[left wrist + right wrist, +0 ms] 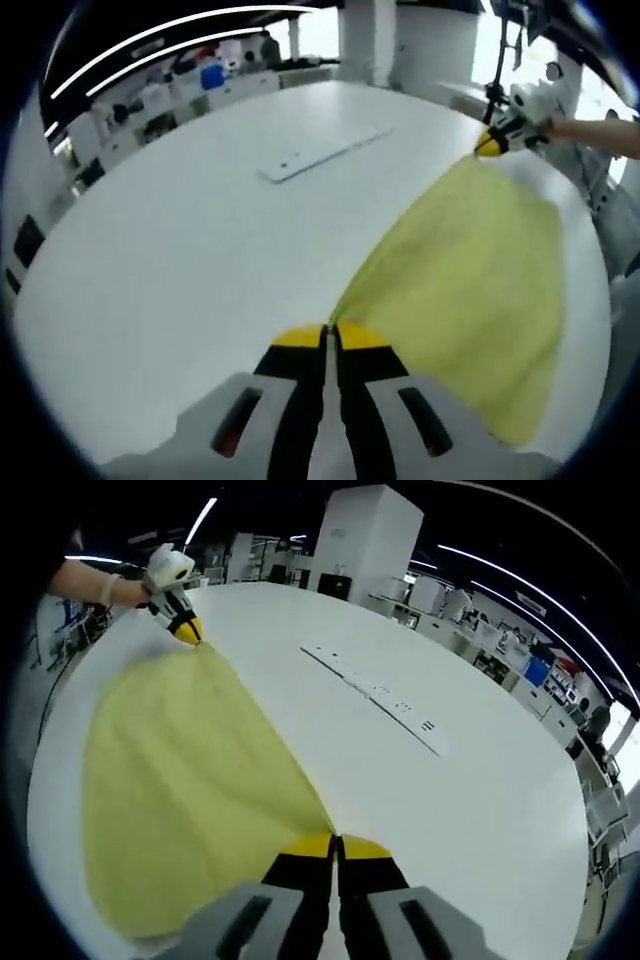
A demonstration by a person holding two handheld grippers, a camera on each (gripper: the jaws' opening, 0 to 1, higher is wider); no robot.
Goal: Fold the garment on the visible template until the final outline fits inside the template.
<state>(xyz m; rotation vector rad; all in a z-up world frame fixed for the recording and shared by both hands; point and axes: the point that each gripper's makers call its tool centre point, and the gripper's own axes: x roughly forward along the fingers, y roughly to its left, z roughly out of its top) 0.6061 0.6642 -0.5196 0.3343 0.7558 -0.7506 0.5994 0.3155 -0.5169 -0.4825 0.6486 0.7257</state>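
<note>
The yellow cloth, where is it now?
The yellow cloth hangs stretched between both tools over the white table, right of the flat white strip in the left gripper view.

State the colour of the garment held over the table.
Plain pale yellow garment; clearest in the right gripper view.

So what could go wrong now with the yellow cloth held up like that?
Both grippers, left and right, pinch the yellow garment by thin corners, so a corner might slip out. The cloth stretches near the table's edge, so a dropped side could slide off. The flat white strip lies well away from the cloth, so the fold might land off it.
</note>
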